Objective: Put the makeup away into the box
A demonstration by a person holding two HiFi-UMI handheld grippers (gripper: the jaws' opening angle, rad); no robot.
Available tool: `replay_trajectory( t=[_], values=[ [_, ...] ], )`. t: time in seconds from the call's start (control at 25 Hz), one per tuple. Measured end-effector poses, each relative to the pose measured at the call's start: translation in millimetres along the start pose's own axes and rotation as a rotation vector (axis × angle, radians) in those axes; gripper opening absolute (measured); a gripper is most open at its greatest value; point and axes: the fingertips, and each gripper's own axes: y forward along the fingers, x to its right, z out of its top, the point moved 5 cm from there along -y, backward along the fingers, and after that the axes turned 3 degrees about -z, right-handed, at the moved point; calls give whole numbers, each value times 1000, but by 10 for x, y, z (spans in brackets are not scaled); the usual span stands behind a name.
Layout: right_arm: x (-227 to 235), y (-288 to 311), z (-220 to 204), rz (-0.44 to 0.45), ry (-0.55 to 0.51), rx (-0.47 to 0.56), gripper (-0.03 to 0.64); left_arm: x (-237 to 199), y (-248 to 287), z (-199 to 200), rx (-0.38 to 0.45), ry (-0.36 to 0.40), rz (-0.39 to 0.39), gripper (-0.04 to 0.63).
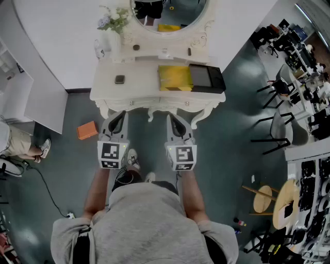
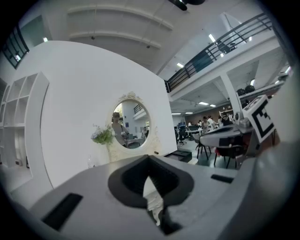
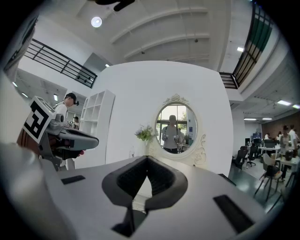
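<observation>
A white dressing table [image 1: 139,87] with an oval mirror [image 1: 170,10] stands ahead of me. On its top lies an open box: a yellow tray [image 1: 174,78] with a black lid [image 1: 207,77] beside it on the right. Small dark makeup items lie at the left [image 1: 119,79], on the raised shelf [image 1: 136,47] and near the mirror's right [image 1: 188,51]. My left gripper [image 1: 119,113] and right gripper [image 1: 173,117] hover side by side just before the table's front edge. Both are shut with nothing in them, as the left gripper view [image 2: 149,161] and the right gripper view [image 3: 146,161] show.
A vase of flowers [image 1: 114,19] stands at the table's back left. An orange box [image 1: 87,130] lies on the floor to the left, and a white shelf unit [image 1: 20,93] stands beyond it. Chairs and desks [image 1: 289,103] fill the right side.
</observation>
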Motion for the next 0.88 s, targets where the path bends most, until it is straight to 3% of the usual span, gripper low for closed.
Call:
replay_trajectory(
  t=[0.44,0.88],
  values=[
    [17,206,-42,32,-12,-2,14,-113,116,-98,1,-17,36,0],
    [0,1399,-174,102,-26,-45,14,-846,906,-357,-36,-63,68,1]
  ],
)
